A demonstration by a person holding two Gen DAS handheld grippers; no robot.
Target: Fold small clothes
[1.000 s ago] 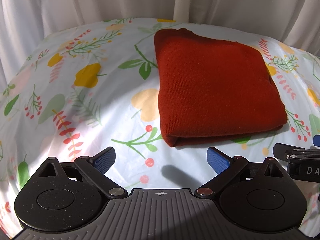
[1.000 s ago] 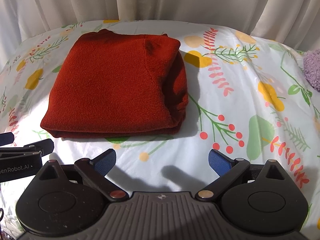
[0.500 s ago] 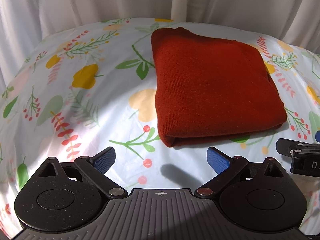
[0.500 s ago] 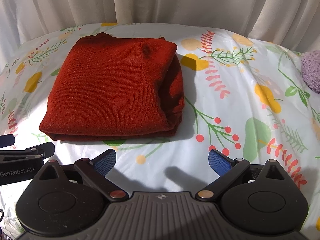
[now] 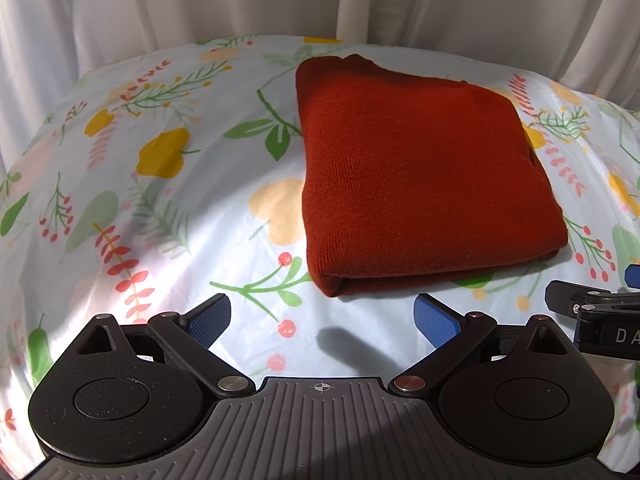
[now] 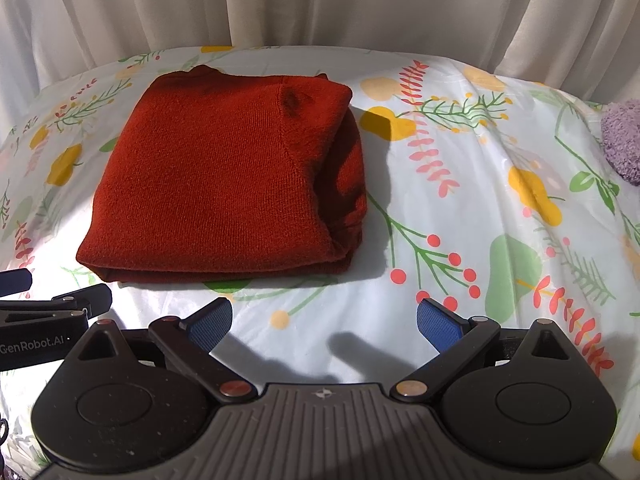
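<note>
My sweater [image 5: 420, 184] lies folded at twelve o'clock; both tools [image 5: 322, 316] [image 6: 324, 318] gape empty (next garment, probably).

In the right wrist view, the left claw [image 6: 48, 304] bears white lettering "GenRobot.AI" on its black side. In the left wrist view, the right claw [image 5: 592, 300] shows only "DA", cut off by the frame edge.

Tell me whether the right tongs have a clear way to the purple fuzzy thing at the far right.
Probably yes: the right tongs are open and empty, and only bare floral sheet lies between them and the purple fuzzy item, which is cut off at the frame edge.
</note>
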